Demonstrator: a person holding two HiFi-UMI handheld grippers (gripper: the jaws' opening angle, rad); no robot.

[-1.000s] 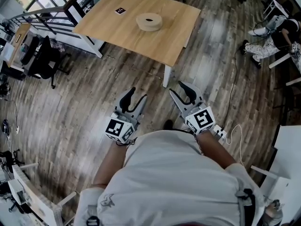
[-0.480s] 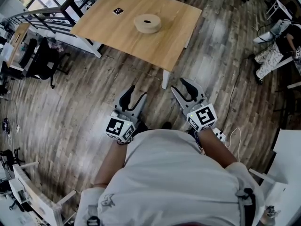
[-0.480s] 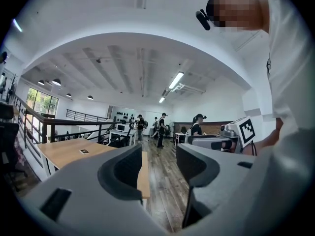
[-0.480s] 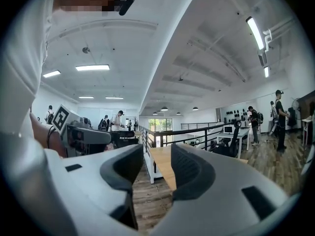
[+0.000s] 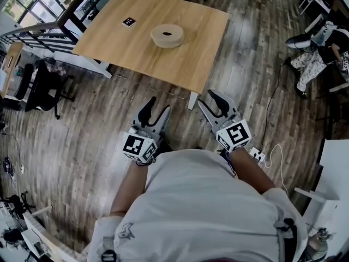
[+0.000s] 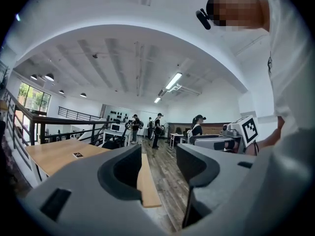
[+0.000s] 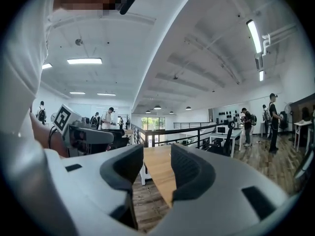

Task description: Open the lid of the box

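Note:
The box [image 5: 167, 35] is a round tan container with a dark centre, standing on the wooden table [image 5: 191, 64] ahead of me. Both grippers hang over the floor short of the table's near edge, well away from the box. My left gripper [image 5: 157, 111] is open with nothing between its fingers; in the left gripper view [image 6: 158, 165] only the table's edge [image 6: 146, 183] shows through the gap. My right gripper [image 5: 210, 103] is open and empty too; in the right gripper view [image 7: 156, 170] the tabletop [image 7: 158, 172] lies beyond its jaws. The box shows in neither gripper view.
A small black-and-white marker card [image 5: 129, 21] lies on the table's far left. A black office chair [image 5: 43, 81] and a railing [image 5: 38, 29] stand at the left. A seated person [image 5: 319, 42] is at the upper right. A power strip with a cable [image 5: 258, 156] lies on the floor at my right.
The table and box have slid slightly down and left in the head view. Both grippers stay open in nearly the same place in front of me.

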